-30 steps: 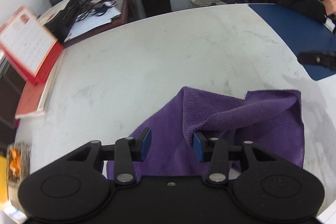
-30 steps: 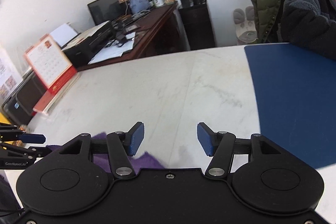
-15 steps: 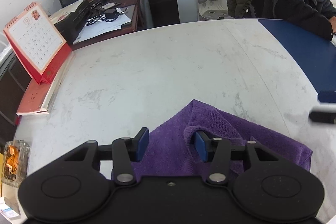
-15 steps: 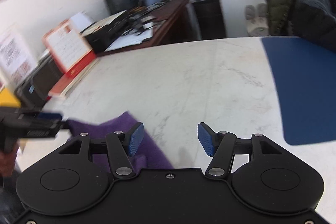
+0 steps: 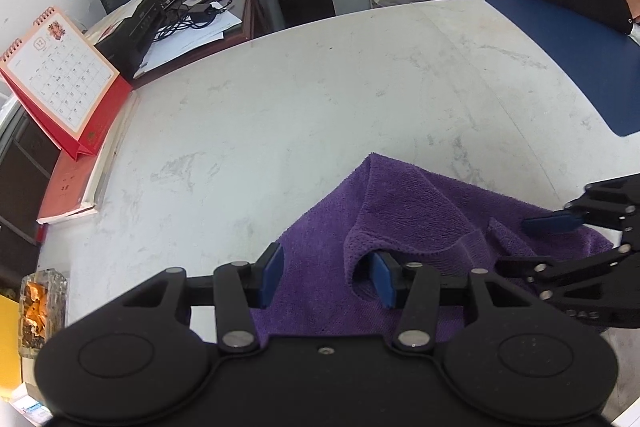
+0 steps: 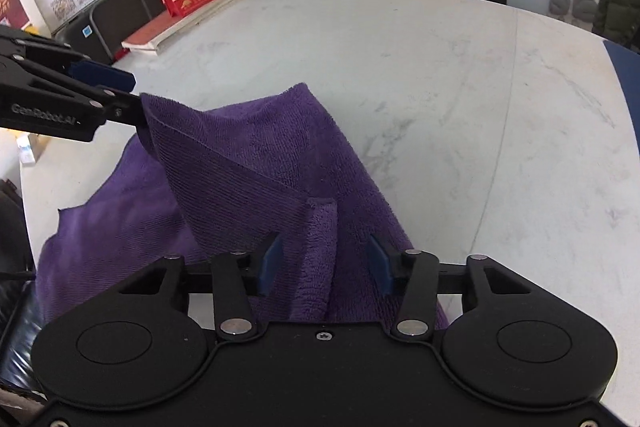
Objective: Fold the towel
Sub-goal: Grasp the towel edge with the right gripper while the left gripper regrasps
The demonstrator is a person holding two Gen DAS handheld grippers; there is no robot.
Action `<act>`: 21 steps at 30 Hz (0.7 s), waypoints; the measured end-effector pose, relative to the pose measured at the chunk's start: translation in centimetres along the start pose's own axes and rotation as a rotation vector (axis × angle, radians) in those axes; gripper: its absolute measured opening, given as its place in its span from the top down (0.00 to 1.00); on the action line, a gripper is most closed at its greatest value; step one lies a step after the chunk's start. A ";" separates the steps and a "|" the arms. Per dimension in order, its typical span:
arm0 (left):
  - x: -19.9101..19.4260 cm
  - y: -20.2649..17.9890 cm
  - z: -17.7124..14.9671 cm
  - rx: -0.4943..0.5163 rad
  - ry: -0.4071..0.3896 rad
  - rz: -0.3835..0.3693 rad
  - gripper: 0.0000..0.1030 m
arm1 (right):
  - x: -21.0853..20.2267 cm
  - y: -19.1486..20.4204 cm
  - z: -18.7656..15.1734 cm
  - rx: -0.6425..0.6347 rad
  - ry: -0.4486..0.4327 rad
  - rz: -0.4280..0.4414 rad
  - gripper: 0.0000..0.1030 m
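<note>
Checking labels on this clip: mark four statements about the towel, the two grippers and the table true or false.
1. The purple terry towel lies partly on a white marble-look table. True.
2. The left gripper is clamped shut. False: its blue pads stand apart, and a raised towel fold drapes over one pad.
3. The right gripper is open over the towel. True.
4. A blue desk calendar stands on the table. False: the standing desk calendar has a red base.
</note>
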State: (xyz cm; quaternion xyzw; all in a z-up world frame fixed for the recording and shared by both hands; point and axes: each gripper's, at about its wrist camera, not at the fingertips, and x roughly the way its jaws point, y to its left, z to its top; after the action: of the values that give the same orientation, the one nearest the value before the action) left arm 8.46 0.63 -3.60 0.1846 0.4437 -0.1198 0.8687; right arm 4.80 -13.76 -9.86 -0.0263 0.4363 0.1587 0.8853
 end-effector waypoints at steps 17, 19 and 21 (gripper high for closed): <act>0.6 -0.6 0.3 0.035 0.011 -0.003 0.56 | -4.2 -1.3 2.1 -0.056 -0.104 -0.106 0.95; 0.7 -0.8 0.5 0.039 0.009 -0.017 0.56 | -4.4 -3.4 1.8 -0.038 -0.139 -0.127 0.95; 0.9 -1.0 0.9 0.043 0.005 -0.032 0.54 | -5.2 -5.2 2.9 -0.016 -0.174 -0.153 0.95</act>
State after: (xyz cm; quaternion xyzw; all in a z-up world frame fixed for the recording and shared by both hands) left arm 9.23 -0.68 -4.05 0.1962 0.4463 -0.1426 0.8614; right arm 5.65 -19.54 -4.43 -0.0526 0.3530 0.0960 0.9292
